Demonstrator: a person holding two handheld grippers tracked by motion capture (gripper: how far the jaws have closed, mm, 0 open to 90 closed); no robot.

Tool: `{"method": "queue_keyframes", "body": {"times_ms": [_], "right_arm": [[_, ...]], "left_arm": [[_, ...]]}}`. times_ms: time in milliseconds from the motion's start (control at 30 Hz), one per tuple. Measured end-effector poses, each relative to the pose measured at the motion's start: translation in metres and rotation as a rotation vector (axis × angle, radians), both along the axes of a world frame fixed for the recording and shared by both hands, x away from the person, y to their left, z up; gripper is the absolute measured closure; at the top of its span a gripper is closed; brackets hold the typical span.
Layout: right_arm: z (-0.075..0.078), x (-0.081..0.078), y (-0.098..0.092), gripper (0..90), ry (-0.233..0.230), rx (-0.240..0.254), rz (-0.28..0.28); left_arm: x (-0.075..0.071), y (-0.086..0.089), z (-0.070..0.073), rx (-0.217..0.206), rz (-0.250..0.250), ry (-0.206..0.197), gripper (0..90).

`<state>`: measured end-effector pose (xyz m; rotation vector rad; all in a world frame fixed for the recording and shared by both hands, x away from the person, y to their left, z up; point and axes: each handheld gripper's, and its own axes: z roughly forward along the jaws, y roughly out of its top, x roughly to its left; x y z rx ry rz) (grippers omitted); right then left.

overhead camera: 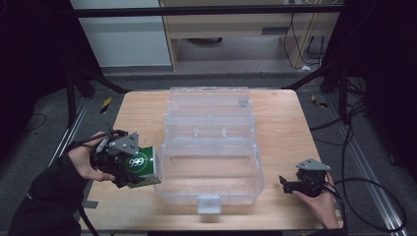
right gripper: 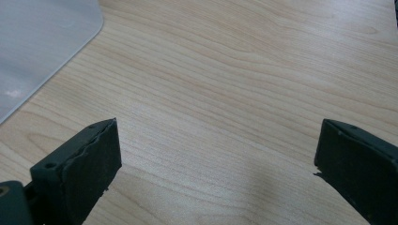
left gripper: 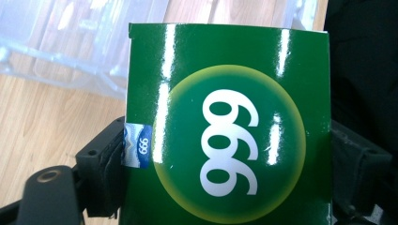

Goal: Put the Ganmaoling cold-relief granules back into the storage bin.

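Your left gripper (overhead camera: 129, 169) clamps the green box (overhead camera: 143, 167) just left of the open clear bin (overhead camera: 211, 194); your right gripper (overhead camera: 290, 185), jaws apart and empty, rests right of it.

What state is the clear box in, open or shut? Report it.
Open: the clear box has its lid folded back flat on the table, interior exposed and apparently empty.

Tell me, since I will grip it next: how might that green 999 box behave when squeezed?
The green box looks like thin glossy carton, so probably light, and hard pressure might dent it. Its shiny faces may slip; the left gripper clamps opposite sides, which should steady it.
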<state>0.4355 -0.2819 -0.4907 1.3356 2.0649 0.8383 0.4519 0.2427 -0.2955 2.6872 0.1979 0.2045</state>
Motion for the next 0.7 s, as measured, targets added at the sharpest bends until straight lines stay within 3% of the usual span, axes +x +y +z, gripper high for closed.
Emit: {"method": "queue_keyframes", "body": {"times_ms": [700], "right_arm": [[-0.001, -0.001, -0.003, 1.3, -0.003, 0.016, -0.004]], "left_arm": [[0.016, -0.054, -0.011, 0.007, -0.087, 0.015, 14.7]]}}
